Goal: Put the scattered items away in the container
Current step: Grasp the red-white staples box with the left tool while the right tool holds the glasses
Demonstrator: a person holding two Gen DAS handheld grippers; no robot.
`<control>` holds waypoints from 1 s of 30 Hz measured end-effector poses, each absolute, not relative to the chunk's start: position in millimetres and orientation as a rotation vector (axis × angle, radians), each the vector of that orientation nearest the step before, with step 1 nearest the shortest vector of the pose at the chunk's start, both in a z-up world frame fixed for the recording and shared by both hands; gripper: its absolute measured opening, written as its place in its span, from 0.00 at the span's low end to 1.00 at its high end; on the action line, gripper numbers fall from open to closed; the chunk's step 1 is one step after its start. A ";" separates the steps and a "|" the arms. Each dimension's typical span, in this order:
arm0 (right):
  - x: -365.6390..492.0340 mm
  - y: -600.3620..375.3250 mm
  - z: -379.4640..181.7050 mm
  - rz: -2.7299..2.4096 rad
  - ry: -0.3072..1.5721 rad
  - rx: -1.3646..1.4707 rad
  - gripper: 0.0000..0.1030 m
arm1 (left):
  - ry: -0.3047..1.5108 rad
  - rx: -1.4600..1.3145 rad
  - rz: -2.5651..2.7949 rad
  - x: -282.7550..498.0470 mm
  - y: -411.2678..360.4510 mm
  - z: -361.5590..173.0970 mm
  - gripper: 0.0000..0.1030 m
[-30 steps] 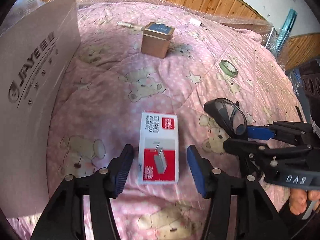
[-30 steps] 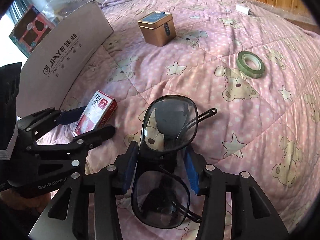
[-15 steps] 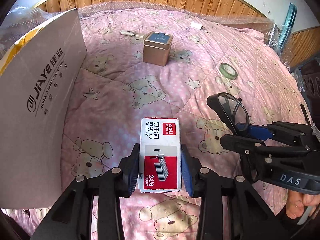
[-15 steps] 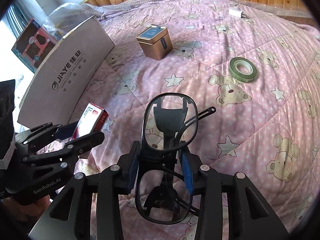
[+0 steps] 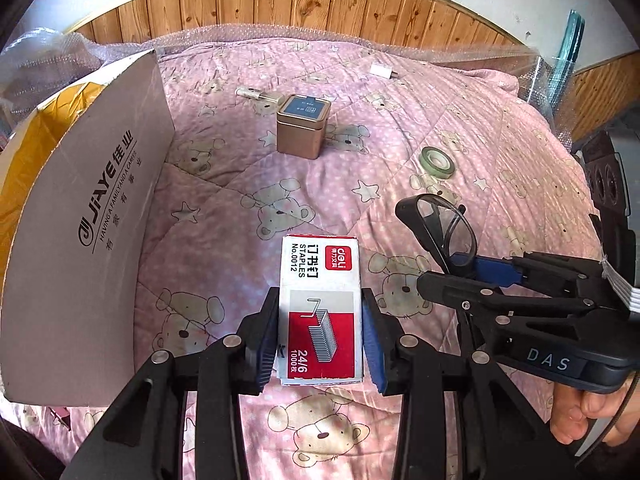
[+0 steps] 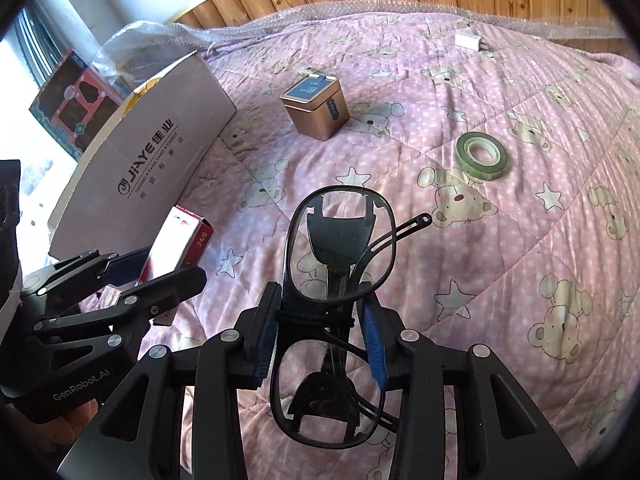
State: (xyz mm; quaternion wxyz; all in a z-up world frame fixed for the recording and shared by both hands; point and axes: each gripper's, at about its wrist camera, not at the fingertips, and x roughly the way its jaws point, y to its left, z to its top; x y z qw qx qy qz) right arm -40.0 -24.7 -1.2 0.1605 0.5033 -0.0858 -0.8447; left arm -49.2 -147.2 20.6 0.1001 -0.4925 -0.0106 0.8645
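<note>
My left gripper (image 5: 320, 336) is shut on a red and white box of staples (image 5: 320, 304), held above the pink quilt. My right gripper (image 6: 320, 340) is shut on black-framed glasses (image 6: 340, 248), clamped at the bridge with one lens sticking up. The same glasses (image 5: 440, 228) show at right in the left wrist view, and the staples box (image 6: 176, 248) at left in the right wrist view. The open cardboard box (image 5: 92, 220) stands to the left, its flap raised. A gold tin (image 5: 302, 126), a green tape roll (image 5: 438, 158) and a white charger (image 6: 470, 41) lie on the quilt.
The bed's pink bear-print quilt (image 6: 520, 240) fills both views, with wood panelling behind. A small white stick-like item (image 5: 256, 94) lies behind the tin. A colourful package (image 6: 76, 100) and plastic wrap sit beyond the cardboard box. A hand (image 5: 580, 416) holds the right gripper.
The left gripper closed on the staples box and lifted it off the quilt. The right gripper rose with the glasses. Both views now look from higher up.
</note>
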 end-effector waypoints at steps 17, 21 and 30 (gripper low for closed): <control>-33.5 -26.5 8.3 -2.443 -0.232 1.402 0.39 | -0.052 -1.407 2.587 -43.3 -148.3 41.5 0.38; -30.8 -28.6 14.5 -2.447 -0.228 1.380 0.39 | -0.069 -1.381 2.601 -42.2 -150.5 50.8 0.38; -27.6 -43.0 29.7 -2.448 -0.194 1.340 0.39 | -0.117 -1.332 2.637 -41.5 -161.6 68.7 0.38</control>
